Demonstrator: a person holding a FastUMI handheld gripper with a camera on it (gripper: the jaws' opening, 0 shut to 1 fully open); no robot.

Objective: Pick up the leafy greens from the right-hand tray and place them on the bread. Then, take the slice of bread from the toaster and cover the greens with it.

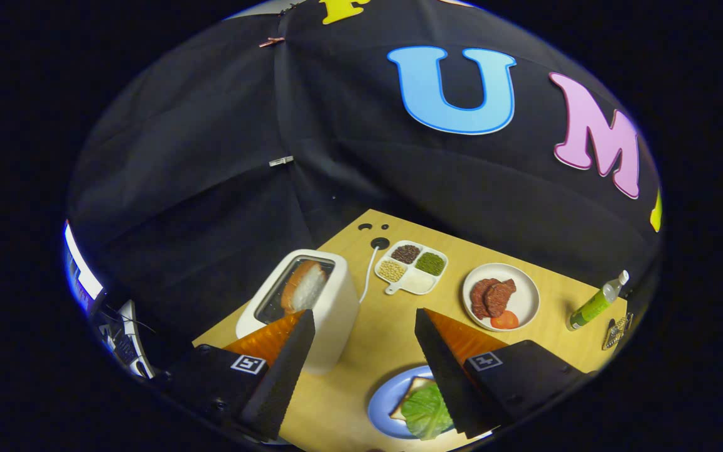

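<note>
tool (361, 351) is hanging over the desk (386, 326) with fingers spread wide, nothing in them. greens (425, 411) already sit on the bread (413, 389) (blue plate (381, 405)) between the fingers; toaster (311, 301) slice (304, 286) just beyond the left finger.

On the table (393, 326), the toaster (311, 301) holding 1 bread slice (304, 287) stands left, the divided tray (413, 267) behind centre, the meat plate (528, 295) right, the bottle (597, 302) farther right, and the leafy greens (425, 411) lie on bread (413, 388) on the near plate (381, 407), between the gripper (361, 323)'s spread fingers.
</note>
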